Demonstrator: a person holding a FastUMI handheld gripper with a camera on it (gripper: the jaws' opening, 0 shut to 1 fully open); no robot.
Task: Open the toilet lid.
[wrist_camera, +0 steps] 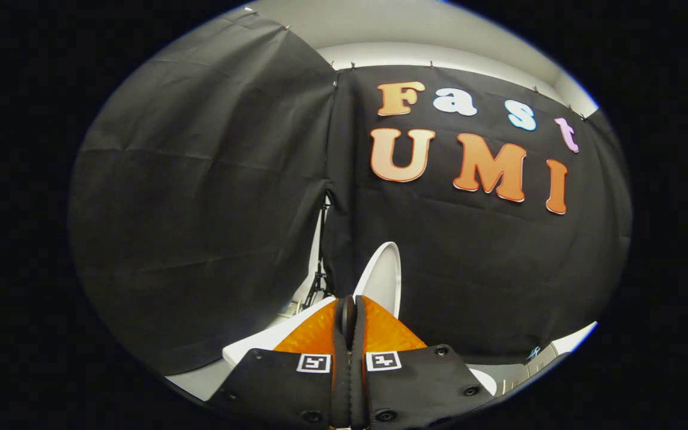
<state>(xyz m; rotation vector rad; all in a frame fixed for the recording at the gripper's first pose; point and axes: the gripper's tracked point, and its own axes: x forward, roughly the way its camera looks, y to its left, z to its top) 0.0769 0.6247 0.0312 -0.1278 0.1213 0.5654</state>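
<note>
The white toilet lid point(384, 276) stands raised, nearly upright and seen almost edge-on, just beyond my fingertips and slightly to their right. My gripper point(349, 310) is shut, its two fingers pressed together with nothing between them, and their tips lie against the lower part of the lid in the image. Whether they touch the lid I cannot tell. A flat white part of the toilet point(263, 345) shows to the left of the fingers, partly hidden behind them.
Black cloth walls point(200, 209) close the booth behind and to the left of the toilet. A dark stand point(321, 263) shows in the gap where the cloths meet. Pale floor point(562, 345) lies low on the right.
</note>
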